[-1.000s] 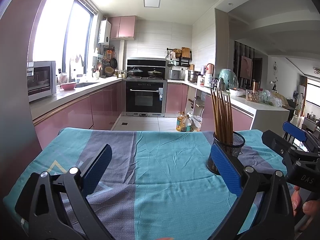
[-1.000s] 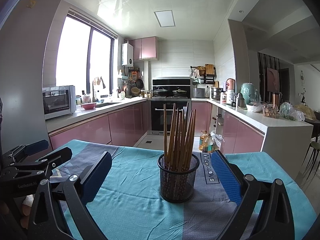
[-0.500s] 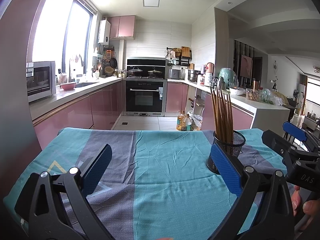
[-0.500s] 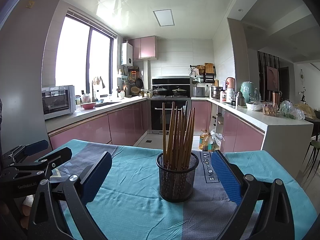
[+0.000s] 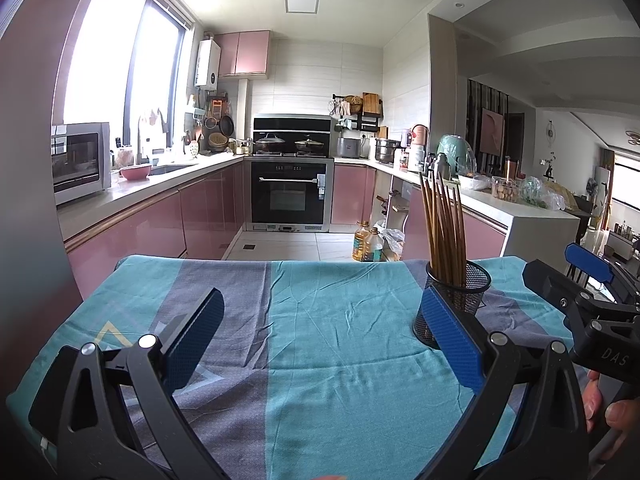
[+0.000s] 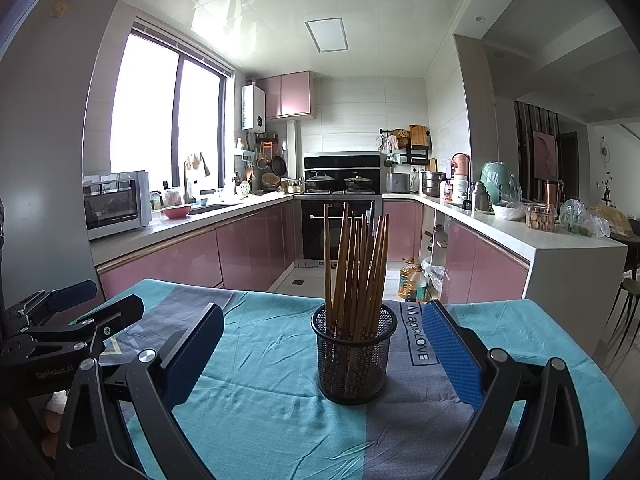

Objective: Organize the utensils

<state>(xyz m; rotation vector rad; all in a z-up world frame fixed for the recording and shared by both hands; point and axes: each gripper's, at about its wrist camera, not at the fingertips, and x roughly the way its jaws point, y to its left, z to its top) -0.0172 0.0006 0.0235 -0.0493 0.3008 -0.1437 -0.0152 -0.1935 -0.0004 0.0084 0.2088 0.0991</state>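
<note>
Listing by view, left wrist first. Left gripper (image 5: 320,336): jaws spread wide, nothing between them, blue textured pads on black frames, low in the frame over the tablecloth (image 5: 344,320). Tablecloth: woven cotton look, teal and grey bands, lightly creased. Mesh holder (image 5: 464,284): black wire cylinder, right of centre, partly behind the right-hand pad. Chopsticks (image 5: 442,228): brown wooden sticks, slender, standing bundled in the holder and leaning slightly left. Right gripper (image 5: 576,284): at the right edge, its tip only; a hand (image 5: 604,400) grips its handle at lower right.

Right wrist view. Right gripper (image 6: 322,348): jaws wide apart, empty, framing the mesh holder (image 6: 354,354), which stands upright at centre frame on the tablecloth (image 6: 260,360). Chopsticks (image 6: 356,268): fanned a little at the tops, all inside the holder; no loose utensil shows on the cloth. Left gripper (image 6: 80,308): at left edge, apart from the holder.

Handling note, judged: the chopsticks look already gathered, so the task appears near done or not yet begun. Any grasp on the sticks should close on the bundle above the rim; the light mesh holder would likely tip under a sideways push.
</note>
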